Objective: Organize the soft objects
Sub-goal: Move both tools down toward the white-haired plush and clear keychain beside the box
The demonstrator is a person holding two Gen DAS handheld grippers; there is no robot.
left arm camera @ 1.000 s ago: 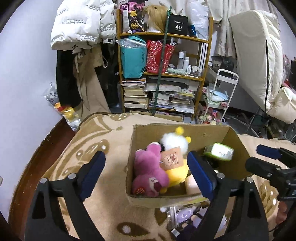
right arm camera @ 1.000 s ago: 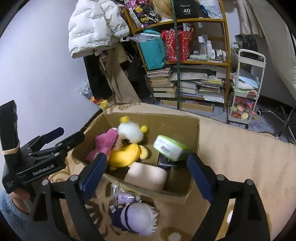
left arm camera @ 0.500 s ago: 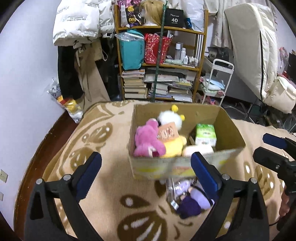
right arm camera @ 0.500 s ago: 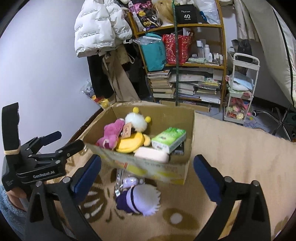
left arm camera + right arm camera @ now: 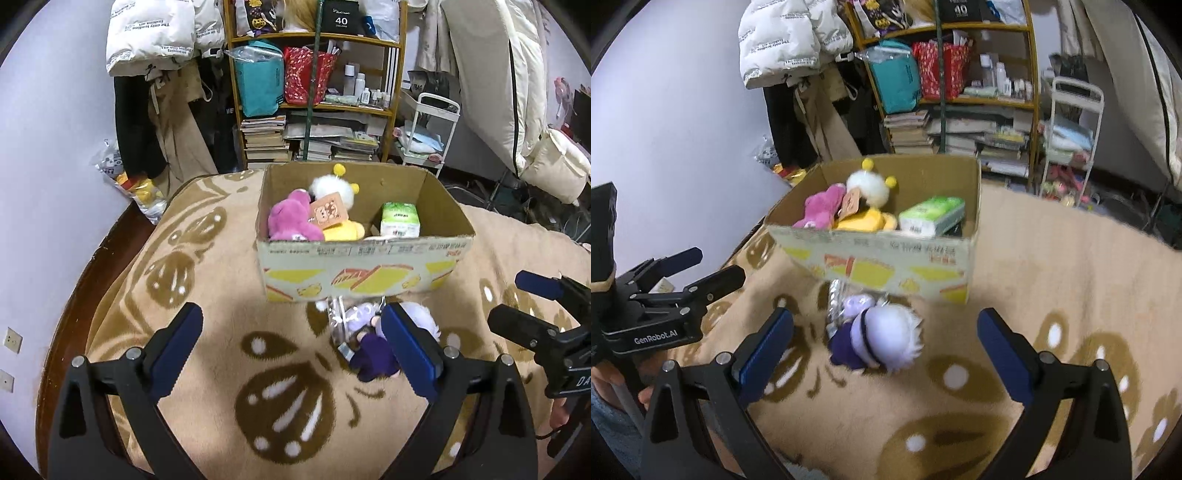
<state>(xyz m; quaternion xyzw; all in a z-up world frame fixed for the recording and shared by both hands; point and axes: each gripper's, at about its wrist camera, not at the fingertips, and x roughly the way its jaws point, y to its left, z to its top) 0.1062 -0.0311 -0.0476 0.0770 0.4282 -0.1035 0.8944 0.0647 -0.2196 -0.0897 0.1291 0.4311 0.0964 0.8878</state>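
Observation:
A cardboard box [image 5: 365, 269] [image 5: 886, 267] stands on a beige patterned blanket. In it lie a pink plush [image 5: 290, 221] [image 5: 822, 208], a white and yellow plush [image 5: 336, 192] [image 5: 868, 188] and a green tissue pack [image 5: 400, 219] [image 5: 932, 216]. A purple doll with white hair [image 5: 376, 347] [image 5: 882, 338] lies on the blanket in front of the box, next to a small bagged toy [image 5: 855, 304]. My left gripper [image 5: 291, 350] [image 5: 701, 266] is open and empty, back from the box. My right gripper [image 5: 884, 354] [image 5: 524, 306] is open and empty, just short of the doll.
The blanket [image 5: 207, 295] covers a raised surface whose dark wooden edge [image 5: 92, 266] runs along the left by the wall. Behind stand a cluttered shelf [image 5: 314, 92], hanging coats [image 5: 155, 92], a white cart [image 5: 428, 136] and bedding [image 5: 517, 92].
Both grippers have pulled back and up from the box. The green tissue pack, in the air above the box a second ago, now lies inside it. Both grippers stay open.

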